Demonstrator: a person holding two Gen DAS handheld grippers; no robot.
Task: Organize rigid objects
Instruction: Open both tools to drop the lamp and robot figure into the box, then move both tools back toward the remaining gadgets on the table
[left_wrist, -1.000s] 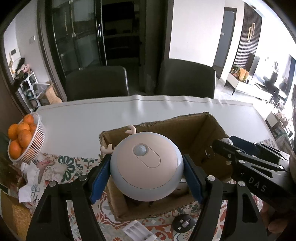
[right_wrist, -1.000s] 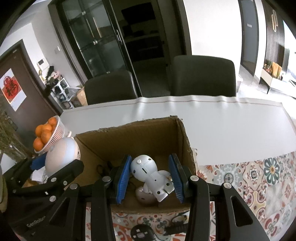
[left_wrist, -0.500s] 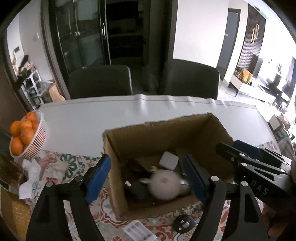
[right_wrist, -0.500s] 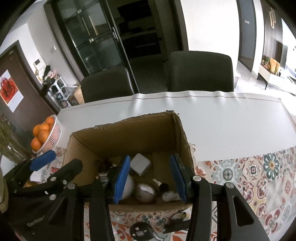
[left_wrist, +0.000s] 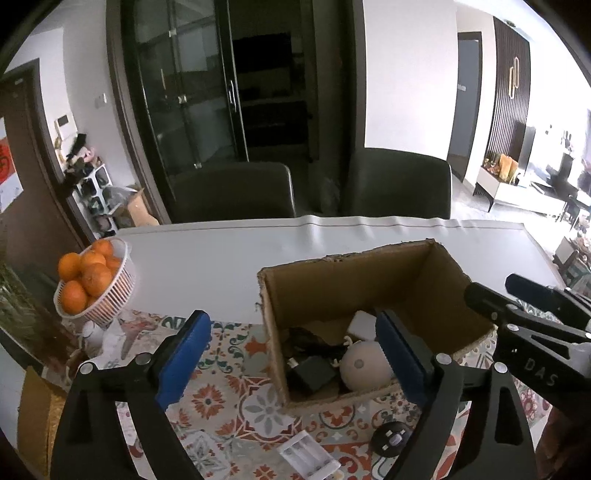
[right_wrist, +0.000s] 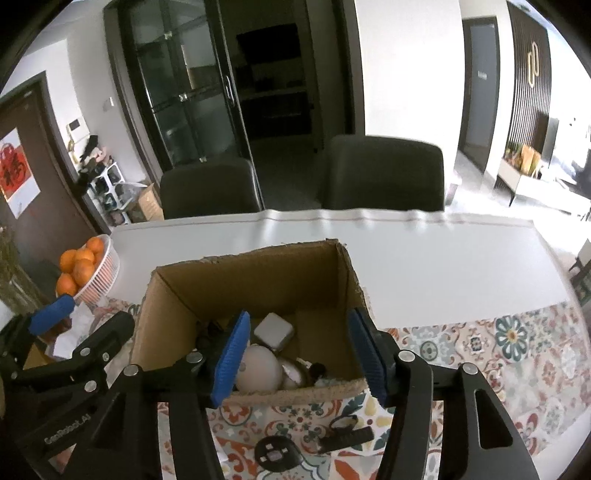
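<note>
- Two items have just been released into the cardboard box: a second ago the round pale night light was clamped in the left gripper and a small white robot figure in the right gripper.
- Both sets of jaws have just been opening; nothing is seen between either pair now, the left spread wide, the right moderately parted.
- The night light is found low in the box, centre-right of the left view, beside a black adapter and a white square charger.
- The figure is barely made out among the contents.
- A battery holder and a black round disc are left on the patterned tabletop, so more sorting is judged to remain.
</note>
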